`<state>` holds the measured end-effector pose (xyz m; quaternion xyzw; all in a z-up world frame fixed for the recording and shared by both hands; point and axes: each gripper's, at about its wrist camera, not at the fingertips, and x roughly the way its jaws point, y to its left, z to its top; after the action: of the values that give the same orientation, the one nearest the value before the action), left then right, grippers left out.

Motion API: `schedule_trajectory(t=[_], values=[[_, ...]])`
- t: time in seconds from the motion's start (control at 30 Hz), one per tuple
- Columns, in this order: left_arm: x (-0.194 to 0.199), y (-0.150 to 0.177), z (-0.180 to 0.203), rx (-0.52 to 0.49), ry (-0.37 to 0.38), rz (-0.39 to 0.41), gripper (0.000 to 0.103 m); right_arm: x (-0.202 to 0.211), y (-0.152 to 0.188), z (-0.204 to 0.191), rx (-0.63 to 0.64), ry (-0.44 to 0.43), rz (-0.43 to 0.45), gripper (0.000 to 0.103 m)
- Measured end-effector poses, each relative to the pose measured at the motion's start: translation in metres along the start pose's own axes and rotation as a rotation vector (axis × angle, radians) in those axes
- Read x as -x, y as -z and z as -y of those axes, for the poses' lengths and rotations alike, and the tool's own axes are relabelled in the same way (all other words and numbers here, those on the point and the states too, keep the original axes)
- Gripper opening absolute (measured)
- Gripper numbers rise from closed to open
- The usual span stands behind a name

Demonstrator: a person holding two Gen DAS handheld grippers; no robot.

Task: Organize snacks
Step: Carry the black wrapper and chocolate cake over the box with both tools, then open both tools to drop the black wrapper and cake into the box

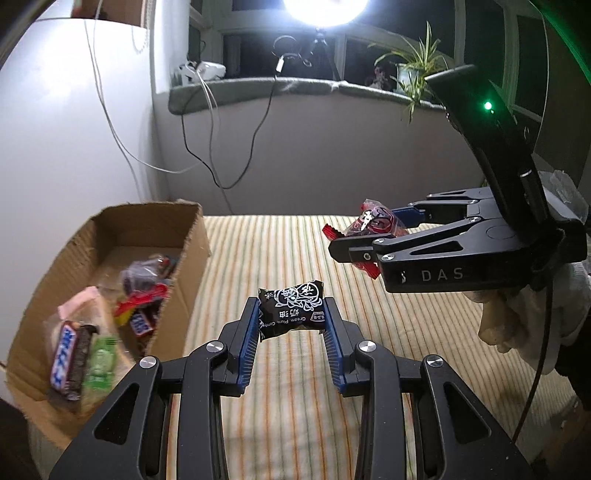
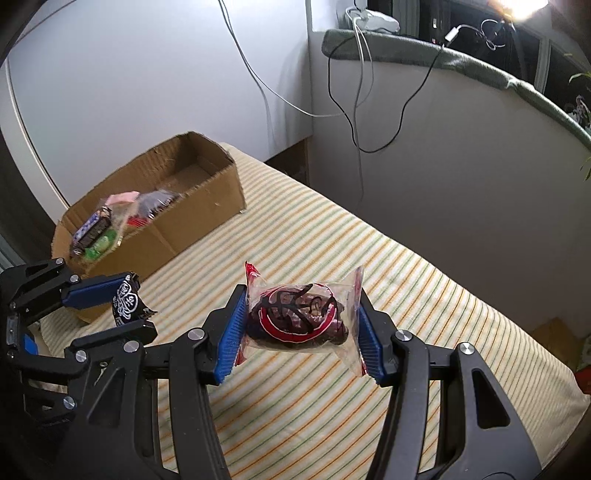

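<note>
My left gripper (image 1: 291,314) is shut on a small black candy packet (image 1: 291,312) with white print, held above the striped cloth. My right gripper (image 2: 301,321) is shut on a clear packet with a red ring and dark fruit (image 2: 301,319), also lifted off the cloth. In the left wrist view the right gripper (image 1: 354,236) hangs at the right with that red packet (image 1: 373,221) between its pads. The right wrist view has the left gripper (image 2: 122,299) at the left, holding the black packet (image 2: 127,301). A cardboard box (image 1: 192,236) holds several snacks (image 1: 70,354).
The striped cloth (image 1: 295,406) covers the surface, and the cardboard box (image 2: 207,206) stands on its left part. Cables (image 1: 221,147) hang down the wall behind. A windowsill with a potted plant (image 1: 413,74) and a bright lamp (image 1: 325,7) lies beyond. A gloved hand (image 1: 517,317) holds the right gripper.
</note>
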<state>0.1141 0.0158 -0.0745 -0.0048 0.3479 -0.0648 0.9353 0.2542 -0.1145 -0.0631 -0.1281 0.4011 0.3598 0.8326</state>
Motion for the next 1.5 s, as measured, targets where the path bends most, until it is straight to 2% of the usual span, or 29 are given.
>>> schedule_trajectory(t=[0.67, 1.17, 1.27, 1.33, 1.4, 1.5], values=[[0.050, 0.000, -0.059, 0.080, -0.080, 0.083, 0.031, -0.001, -0.039, -0.073, 0.088, -0.042, 0.050, 0.057], [0.059, 0.011, -0.122, 0.169, -0.165, 0.091, 0.032, -0.037, -0.070, -0.131, 0.154, -0.099, 0.040, 0.057], [0.058, 0.012, -0.130, 0.182, -0.179, 0.086, 0.033, -0.043, -0.075, -0.139, 0.167, -0.101, 0.042, 0.059], [0.059, 0.013, -0.135, 0.195, -0.188, 0.090, 0.038, -0.045, -0.078, -0.141, 0.161, -0.093, 0.052, 0.064], [0.060, 0.013, -0.138, 0.207, -0.200, 0.098, 0.043, -0.046, -0.082, -0.141, 0.148, -0.098, 0.058, 0.075], [0.063, 0.014, -0.142, 0.218, -0.212, 0.107, 0.047, -0.043, -0.085, -0.139, 0.124, -0.111, 0.071, 0.078]])
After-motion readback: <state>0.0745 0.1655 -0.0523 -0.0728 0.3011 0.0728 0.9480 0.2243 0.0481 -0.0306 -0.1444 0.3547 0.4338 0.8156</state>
